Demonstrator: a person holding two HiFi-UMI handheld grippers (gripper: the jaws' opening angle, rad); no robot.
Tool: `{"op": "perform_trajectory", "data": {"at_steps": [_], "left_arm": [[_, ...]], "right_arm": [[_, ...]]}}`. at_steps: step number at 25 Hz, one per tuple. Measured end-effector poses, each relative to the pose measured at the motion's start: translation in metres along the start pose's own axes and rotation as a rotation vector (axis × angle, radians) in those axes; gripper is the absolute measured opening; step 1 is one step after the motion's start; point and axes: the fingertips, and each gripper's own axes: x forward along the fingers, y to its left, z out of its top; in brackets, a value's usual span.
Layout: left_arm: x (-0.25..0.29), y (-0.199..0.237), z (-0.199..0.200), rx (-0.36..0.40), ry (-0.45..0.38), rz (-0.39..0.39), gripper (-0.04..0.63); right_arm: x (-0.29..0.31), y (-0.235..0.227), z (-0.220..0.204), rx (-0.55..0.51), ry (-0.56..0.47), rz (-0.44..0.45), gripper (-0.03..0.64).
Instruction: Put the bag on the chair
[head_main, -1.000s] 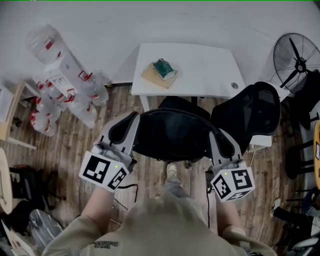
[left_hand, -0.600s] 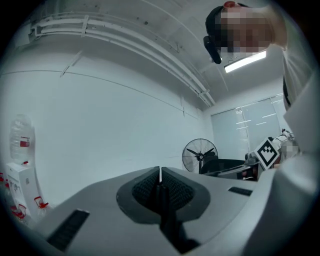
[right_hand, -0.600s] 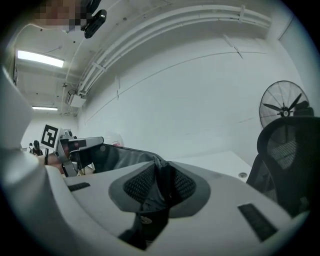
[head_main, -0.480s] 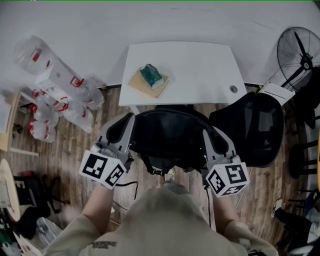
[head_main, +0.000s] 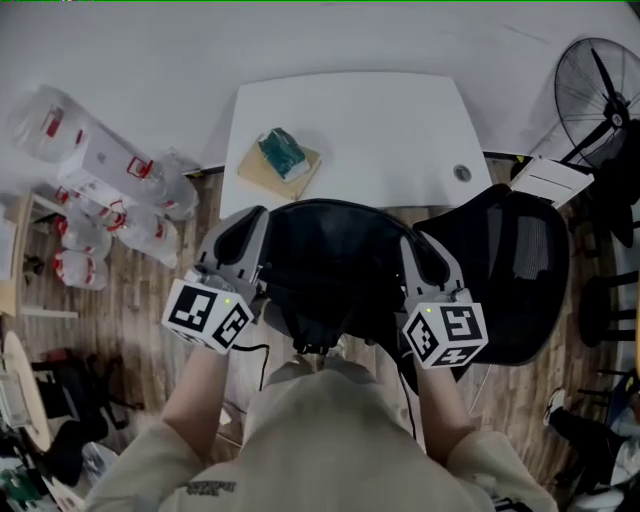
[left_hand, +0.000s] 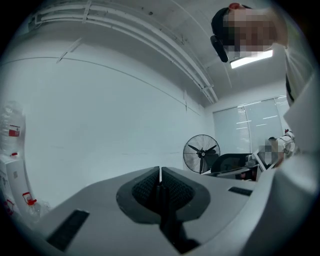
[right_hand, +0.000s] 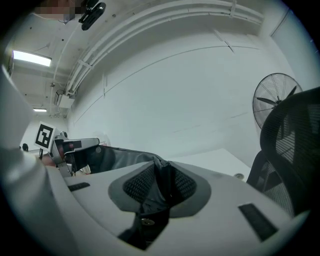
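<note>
Head view: the black bag (head_main: 335, 270) hangs in the air in front of the person, stretched between the left gripper (head_main: 250, 225) and the right gripper (head_main: 415, 248), one at each end of its upper edge. It is not on the chair (head_main: 525, 265), which stands just to its right. The white worktop (head_main: 400, 130) lies just beyond, carrying a brown pad (head_main: 262, 172) with a green object on it. Water bottles (head_main: 130, 200) stand well to the left and a fan (head_main: 600, 90) at far right.

Left gripper view: the jaws are all but together, pinching a thin dark strip of the bag.

Right gripper view: the jaws have just been opening slightly, with a thicker fold of bag fabric gripped between the pads.

Assessment: the bag appears soft and limp. It should sag between the holds and slump once set down. The two end holds suit it. The chair's backrest and the worktop edge are the likely obstructions.
</note>
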Motion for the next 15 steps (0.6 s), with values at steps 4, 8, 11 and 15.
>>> {"op": "perform_trajectory", "data": {"at_steps": [4,8,11,15], "left_arm": [[0.027,0.001,-0.015,0.012,0.014,-0.029,0.028],[0.052,0.003,-0.034,0.038,0.030,-0.049,0.028],[0.065,0.008,-0.053,0.040,0.050,-0.067,0.028],[0.077,0.016,-0.078,0.017,0.081,-0.094,0.028]], "right_arm": [[0.019,-0.022,-0.009,-0.034,0.001,-0.072,0.100],[0.035,-0.039,-0.027,-0.078,0.025,-0.151,0.100],[0.043,-0.047,-0.044,-0.075,0.052,-0.186,0.099],[0.050,-0.052,-0.066,-0.081,0.093,-0.218,0.098]]}}
